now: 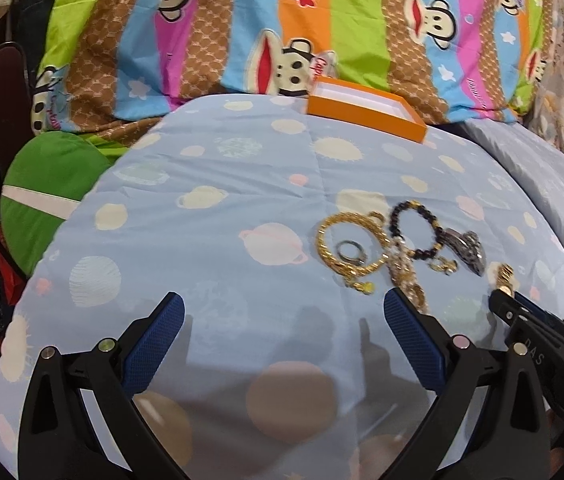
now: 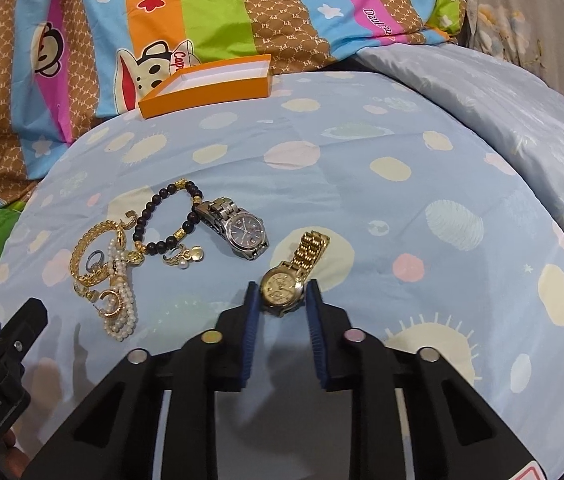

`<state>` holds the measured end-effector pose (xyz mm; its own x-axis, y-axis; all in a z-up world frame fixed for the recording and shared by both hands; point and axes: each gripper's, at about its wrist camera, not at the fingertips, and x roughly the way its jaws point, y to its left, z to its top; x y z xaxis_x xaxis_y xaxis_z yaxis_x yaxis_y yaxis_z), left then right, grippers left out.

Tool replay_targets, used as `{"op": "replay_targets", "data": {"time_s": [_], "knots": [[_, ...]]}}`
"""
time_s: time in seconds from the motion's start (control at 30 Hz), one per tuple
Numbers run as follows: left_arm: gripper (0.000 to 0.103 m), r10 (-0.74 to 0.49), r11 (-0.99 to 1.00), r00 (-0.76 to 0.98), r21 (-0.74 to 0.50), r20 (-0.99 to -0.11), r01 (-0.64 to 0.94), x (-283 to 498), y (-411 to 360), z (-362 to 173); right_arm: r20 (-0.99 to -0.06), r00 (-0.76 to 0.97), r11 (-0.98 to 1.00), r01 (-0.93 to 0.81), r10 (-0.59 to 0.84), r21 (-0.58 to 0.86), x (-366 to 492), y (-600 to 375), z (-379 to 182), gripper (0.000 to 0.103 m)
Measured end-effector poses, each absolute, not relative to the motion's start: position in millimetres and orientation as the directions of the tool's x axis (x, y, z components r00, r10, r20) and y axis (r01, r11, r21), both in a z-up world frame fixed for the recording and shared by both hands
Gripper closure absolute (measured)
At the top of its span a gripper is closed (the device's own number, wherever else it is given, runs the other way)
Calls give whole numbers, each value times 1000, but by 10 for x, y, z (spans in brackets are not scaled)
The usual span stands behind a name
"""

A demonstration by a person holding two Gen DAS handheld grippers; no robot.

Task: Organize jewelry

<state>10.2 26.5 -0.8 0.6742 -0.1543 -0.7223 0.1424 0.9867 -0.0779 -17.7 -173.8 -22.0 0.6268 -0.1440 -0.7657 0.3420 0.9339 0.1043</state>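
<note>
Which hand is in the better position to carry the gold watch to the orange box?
The right. The right gripper has its jaws on both sides of the gold watch. The left gripper is open over bare blanket, holding nothing. The orange box lies open behind.

We hold our right gripper (image 2: 282, 294) tilted down at the gold watch (image 2: 284, 286), its blue pads closed against either side of the watch case. Our left gripper (image 1: 282, 312) hangs well to the left of that watch, also tilted downward, with its jaws spread wide and nothing between its blue fingertips (image 1: 396, 306).
</note>
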Motion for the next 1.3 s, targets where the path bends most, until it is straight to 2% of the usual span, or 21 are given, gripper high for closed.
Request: {"op": "replay_targets", "data": {"time_s": [0.23,0.5,0.67,0.73,0.77,1.03,1.2,1.3], "knots": [[6,-255,958,646,-98,-720,269,1,12,16,-755,646,942,310,-109,130,-323,-1843,-218,82],[6,-281,950,609,-124,-741,288,24,-169,-12,-746,663,940,289,-61,179,-396,-1959,-215,82],[17,-254,959,619,-108,-743,263,72,-189,-25,-741,669,944,273,-49,185,-398,-1939,-216,82],[34,-262,956,606,-116,-751,270,95,-211,-58,-739,673,943,271,-42,193,-404,-1945,-214,82],[36,-265,955,597,-119,-757,273,107,-219,-79,-738,673,943,270,-40,195,-405,-1949,-216,82],[39,-277,948,602,-113,-749,296,130,-291,-98,-735,677,947,257,-33,193,-404,-1928,-209,82],[61,-295,939,572,-122,-765,321,162,-338,-145,-735,677,948,252,-30,194,-396,-1926,-208,82],[71,-314,934,564,-140,-764,329,168,-332,-147,-736,677,948,252,-29,194,-396,-1929,-209,82]]}}
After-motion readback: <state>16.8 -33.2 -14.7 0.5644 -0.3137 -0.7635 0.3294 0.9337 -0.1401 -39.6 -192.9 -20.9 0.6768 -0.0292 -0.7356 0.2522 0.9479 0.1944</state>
